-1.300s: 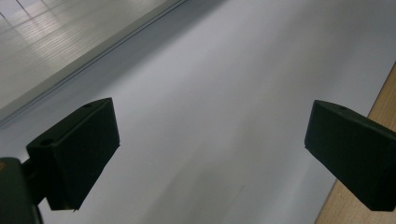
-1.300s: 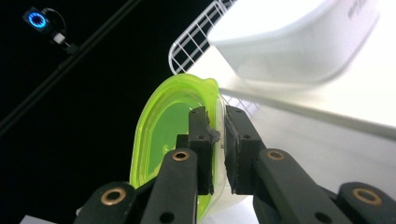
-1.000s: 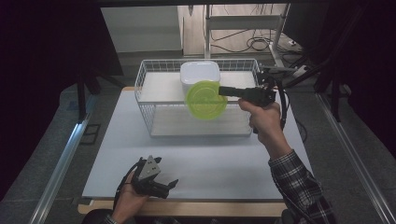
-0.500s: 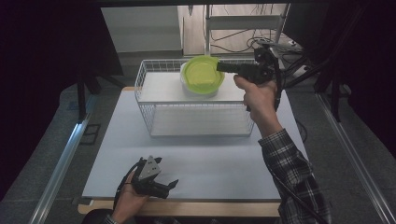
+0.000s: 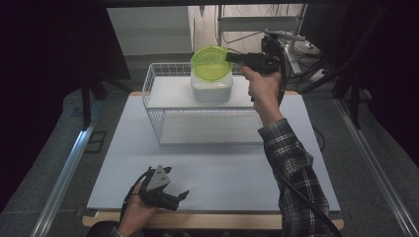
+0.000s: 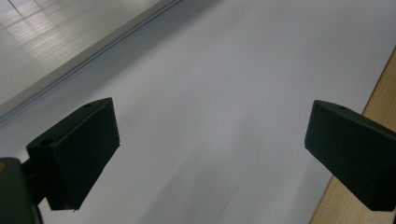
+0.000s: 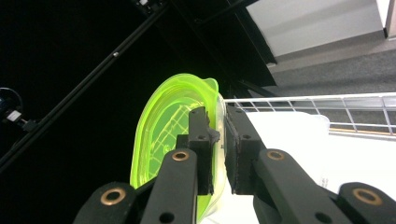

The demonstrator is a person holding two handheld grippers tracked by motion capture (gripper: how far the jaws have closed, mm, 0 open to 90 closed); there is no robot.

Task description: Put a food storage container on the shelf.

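Raised above the white container [image 5: 211, 87], green lid [image 5: 211, 62] sits pinched in right claw [image 5: 231, 58].

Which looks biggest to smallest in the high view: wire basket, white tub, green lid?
1. wire basket, by far the widest.
2. white tub.
3. green lid, close to the tub; lifted nearer the camera by the right gripper, so unsure.

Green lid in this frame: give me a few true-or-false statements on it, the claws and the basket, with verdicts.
1. The right claw is shut on the green lid. True.
2. The lid lies flat on the table. False: it is held up above the white container.
3. The white container sits in the wire basket. True.
4. The left claw grips the basket. False: it is open over the white table mat.
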